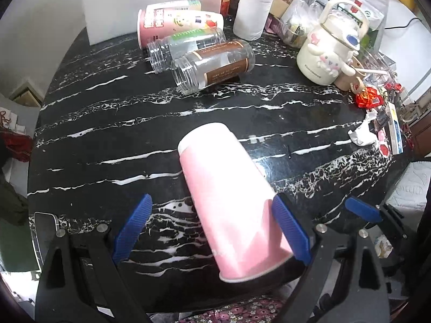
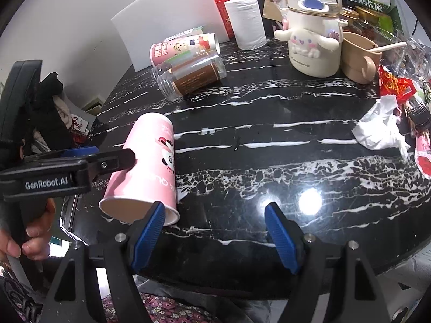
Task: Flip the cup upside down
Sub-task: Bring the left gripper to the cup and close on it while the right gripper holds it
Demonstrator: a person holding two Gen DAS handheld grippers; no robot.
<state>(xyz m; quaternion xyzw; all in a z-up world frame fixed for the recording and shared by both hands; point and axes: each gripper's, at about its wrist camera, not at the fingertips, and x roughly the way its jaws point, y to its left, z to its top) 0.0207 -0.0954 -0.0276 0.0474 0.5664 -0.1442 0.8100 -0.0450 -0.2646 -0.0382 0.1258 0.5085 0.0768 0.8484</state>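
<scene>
Cup [image 1: 231,202] stands inverted, tilted, near the desk's [image 1: 107,123] front edge, between the left hand-held gripper's [image 1: 212,228] spread fingers. Right hand-held gripper [image 2: 215,231] gapes empty beside it. Jars [image 1: 212,64] lie behind.

Two clear jars [image 1: 212,64] lie beside a paper roll [image 1: 253,10] and white kettle [image 1: 326,53].

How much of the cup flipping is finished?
Done: the pink cup is tipped over, its closed bottom pointing away and its open mouth toward the table's near edge. In hand: the left gripper is open around it, one finger beside its side; it isn't clear if the cup is lifted. The right gripper waits open. Left: standing it mouth-down.
</scene>
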